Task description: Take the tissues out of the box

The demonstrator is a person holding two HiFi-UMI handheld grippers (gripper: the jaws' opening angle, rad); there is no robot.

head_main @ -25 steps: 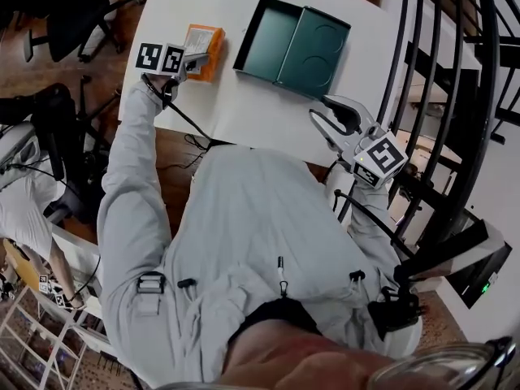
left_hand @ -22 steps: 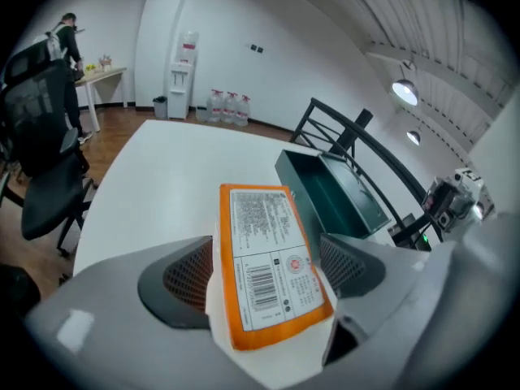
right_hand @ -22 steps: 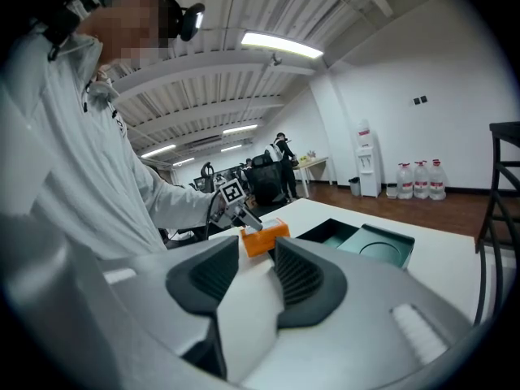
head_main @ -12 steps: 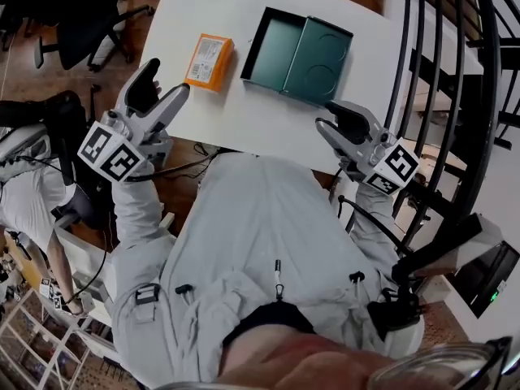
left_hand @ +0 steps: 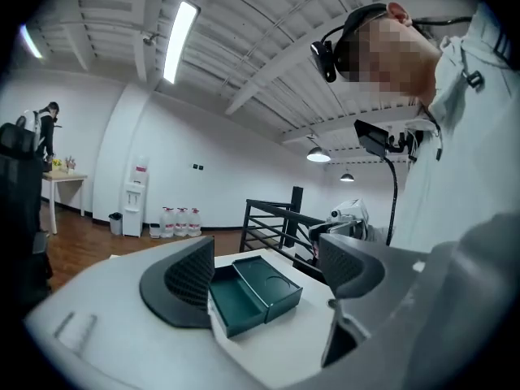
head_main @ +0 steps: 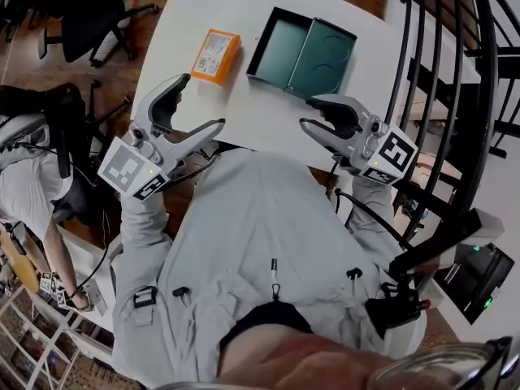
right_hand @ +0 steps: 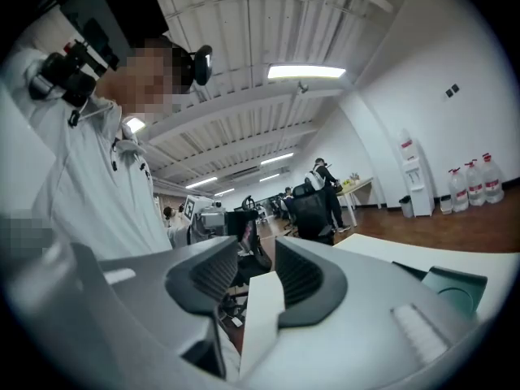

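An orange tissue pack (head_main: pixel 215 55) lies flat on the white table (head_main: pixel 244 112), just left of the open dark green box (head_main: pixel 301 51). The box shows empty, with its lid folded out to the right; it also appears between the left jaws as the green box (left_hand: pixel 253 292). My left gripper (head_main: pixel 200 104) hovers at the table's near edge, below the pack and apart from it. Its jaws are wide but closing, with nothing between them. My right gripper (head_main: pixel 309 114) is open and empty, near the front edge below the box.
A black stair railing (head_main: pixel 439 96) runs down the right side, close to the right gripper. Office chairs (head_main: pixel 89 15) stand on the wood floor left of the table. Another person (head_main: pixel 24 193) is at the left edge. Water bottles (left_hand: pixel 179 220) line the far wall.
My left gripper let go of the orange pack, opened, and drew back from it to the table's near edge. The pack stays on the table. My right gripper rose a little toward the table.
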